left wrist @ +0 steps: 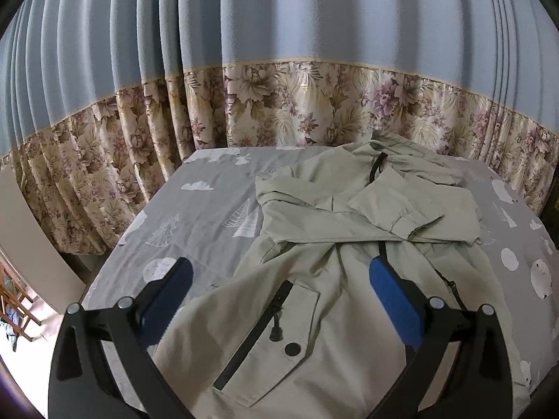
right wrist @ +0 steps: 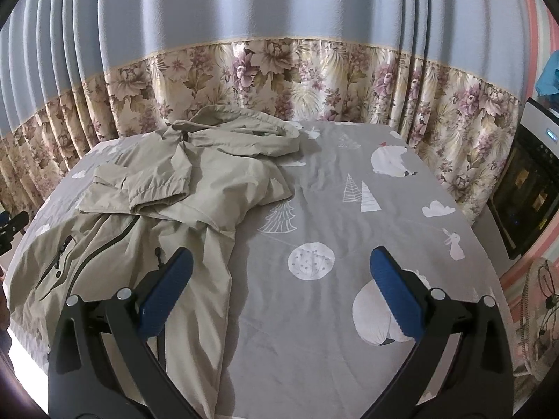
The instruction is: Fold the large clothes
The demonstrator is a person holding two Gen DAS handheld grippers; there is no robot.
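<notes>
We see a beige jacket (left wrist: pixel 332 272) spread on the bed (right wrist: pixel 349 209), its sleeves folded across the chest and the hood lying toward the curtain (right wrist: pixel 244 35). Our left gripper (left wrist: pixel 279 293) hovers over the jacket's lower front with jaws spread wide and nothing between them. Our right gripper (right wrist: pixel 279 289) is likewise spread and empty, over bare sheet just beside the jacket's edge.

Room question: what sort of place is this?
Probably a bedroom at home: a beige jacket lies on a bed with a grey printed sheet, and long blue floral-bordered curtains hang behind it.
</notes>
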